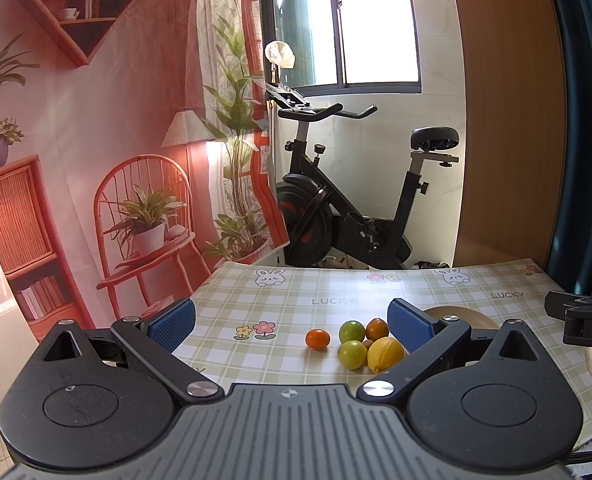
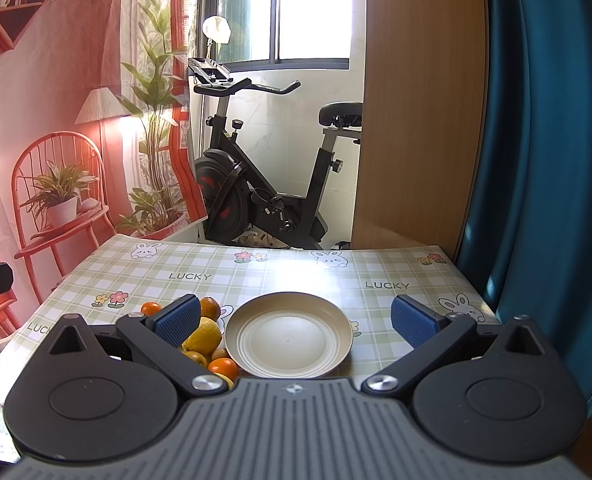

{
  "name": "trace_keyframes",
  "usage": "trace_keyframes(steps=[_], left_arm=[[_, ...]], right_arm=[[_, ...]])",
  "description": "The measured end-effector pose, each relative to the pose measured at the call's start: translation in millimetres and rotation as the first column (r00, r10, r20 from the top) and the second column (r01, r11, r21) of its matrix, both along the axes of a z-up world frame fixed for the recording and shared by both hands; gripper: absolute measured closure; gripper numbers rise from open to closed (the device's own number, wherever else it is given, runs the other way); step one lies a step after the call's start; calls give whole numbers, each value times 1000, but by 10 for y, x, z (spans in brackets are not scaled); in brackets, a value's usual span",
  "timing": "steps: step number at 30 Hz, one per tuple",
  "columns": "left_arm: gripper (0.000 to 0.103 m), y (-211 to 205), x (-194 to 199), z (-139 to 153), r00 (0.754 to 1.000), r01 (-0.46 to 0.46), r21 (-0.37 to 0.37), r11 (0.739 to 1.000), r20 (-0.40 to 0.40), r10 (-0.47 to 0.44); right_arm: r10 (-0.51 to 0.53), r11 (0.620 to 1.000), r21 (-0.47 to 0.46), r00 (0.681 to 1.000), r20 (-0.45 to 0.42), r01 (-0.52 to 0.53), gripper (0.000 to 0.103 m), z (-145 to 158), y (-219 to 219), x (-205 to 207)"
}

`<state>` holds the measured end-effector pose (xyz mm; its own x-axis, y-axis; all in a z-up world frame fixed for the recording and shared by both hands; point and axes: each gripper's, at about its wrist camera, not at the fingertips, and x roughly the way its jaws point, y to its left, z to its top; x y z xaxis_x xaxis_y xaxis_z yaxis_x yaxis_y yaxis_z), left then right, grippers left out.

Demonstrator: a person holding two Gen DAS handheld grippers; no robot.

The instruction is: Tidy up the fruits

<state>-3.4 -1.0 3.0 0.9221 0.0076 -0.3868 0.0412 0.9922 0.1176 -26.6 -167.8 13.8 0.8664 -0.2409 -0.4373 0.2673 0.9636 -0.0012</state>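
Hovering above the checked tablecloth, both tools wait with nothing gripped: the left gripper has its jaws spread wide, framing the fruit pile at its one o'clock, and the right gripper is likewise agape over the empty plate (presumably the fruits' destination). A lone orange sits just beside the pile, at nine o'clock.

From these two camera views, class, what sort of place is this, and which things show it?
Probably a room in a home: a black exercise bike stands by a bright window, and a checked, bunny-print tablecloth holds a cream plate and fruit.
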Motion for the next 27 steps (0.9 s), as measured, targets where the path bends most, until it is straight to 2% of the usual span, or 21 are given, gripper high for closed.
trace_keyframes(steps=[27], left_arm=[[0, 12, 7, -9, 1000, -3, -5, 1000, -5, 3]], right_arm=[[0, 1000, 1, 1000, -1, 0, 0, -10, 6, -2]])
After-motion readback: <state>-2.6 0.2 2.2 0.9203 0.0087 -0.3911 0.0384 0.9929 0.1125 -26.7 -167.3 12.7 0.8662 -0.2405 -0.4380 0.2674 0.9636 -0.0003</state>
